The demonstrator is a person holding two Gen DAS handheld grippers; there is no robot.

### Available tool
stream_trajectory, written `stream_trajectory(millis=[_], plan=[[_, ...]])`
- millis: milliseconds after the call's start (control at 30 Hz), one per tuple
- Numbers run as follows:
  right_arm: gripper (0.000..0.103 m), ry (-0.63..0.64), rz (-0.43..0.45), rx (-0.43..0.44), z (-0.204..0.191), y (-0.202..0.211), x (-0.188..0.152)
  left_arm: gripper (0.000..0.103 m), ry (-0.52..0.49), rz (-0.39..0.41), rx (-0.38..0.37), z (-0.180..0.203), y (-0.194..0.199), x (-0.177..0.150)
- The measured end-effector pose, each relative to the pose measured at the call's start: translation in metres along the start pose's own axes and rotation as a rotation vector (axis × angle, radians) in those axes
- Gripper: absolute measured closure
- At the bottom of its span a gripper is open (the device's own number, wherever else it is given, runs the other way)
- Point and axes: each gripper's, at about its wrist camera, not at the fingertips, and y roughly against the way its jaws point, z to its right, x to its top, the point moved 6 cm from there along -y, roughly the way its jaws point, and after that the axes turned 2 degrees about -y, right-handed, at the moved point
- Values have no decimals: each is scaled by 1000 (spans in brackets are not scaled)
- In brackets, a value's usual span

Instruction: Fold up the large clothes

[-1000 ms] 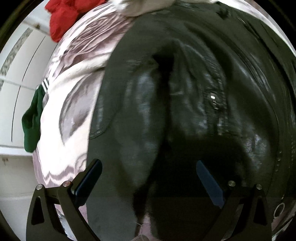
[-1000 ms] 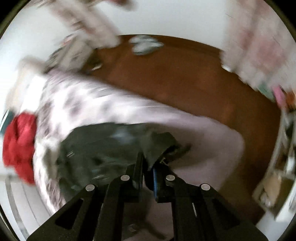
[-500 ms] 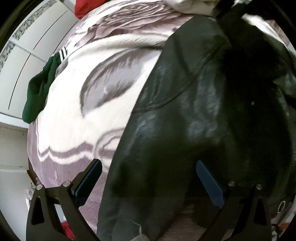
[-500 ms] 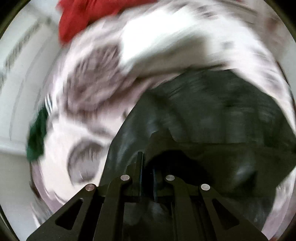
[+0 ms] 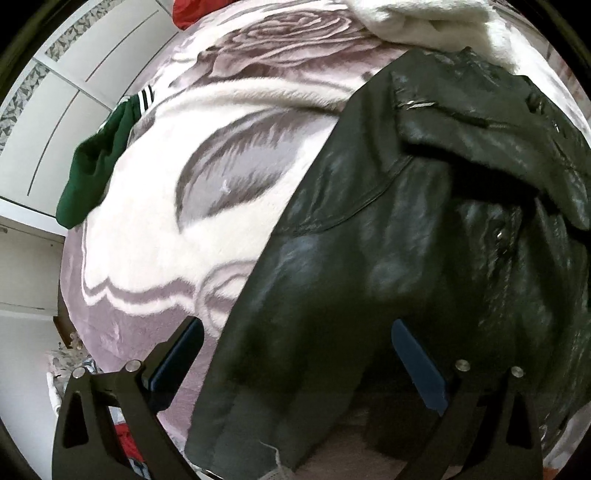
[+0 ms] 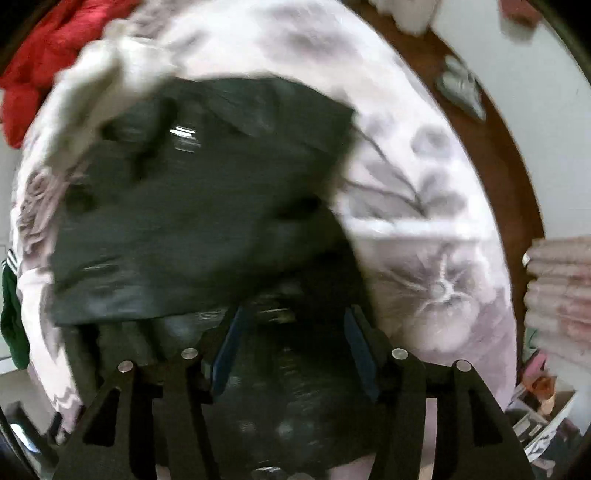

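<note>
A black leather jacket [image 5: 369, 277] lies on a bed with a pink and grey rose blanket [image 5: 207, 229]. One part of it is folded over the body at the upper right [image 5: 498, 125]. My left gripper [image 5: 295, 354] is open and empty, just above the jacket's lower part. In the blurred right wrist view the jacket [image 6: 192, 206] fills the middle. My right gripper [image 6: 295, 332] is open and empty over the jacket's near edge.
A green garment with white stripes [image 5: 96, 170] hangs at the bed's left edge. A red garment [image 6: 48, 66] and a white one [image 5: 424, 22] lie at the far end. White cupboards [image 5: 55, 103] stand to the left. A brown floor [image 6: 498, 140] lies to the right.
My right gripper was shut on a part of the jacket, carried it across, and has now let go and opened. My left gripper stayed open and drew back, so more blanket shows.
</note>
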Motion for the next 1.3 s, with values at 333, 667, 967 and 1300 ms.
stream_trajectory(millis=[333,667,967,1300], plan=[[62,-59,121,59,51,-38,38,0,21,45,19,56,18,60],[57,-164,-22,185,89,-29,24,0,-27,-25,37,111,-60,137],[57,-6,169,245,-6,32,59,0,-10,-23,-1,101,-64,137],[75,72,8,30,-19,-67,75,0,45,-5,-78,102,-69,135]])
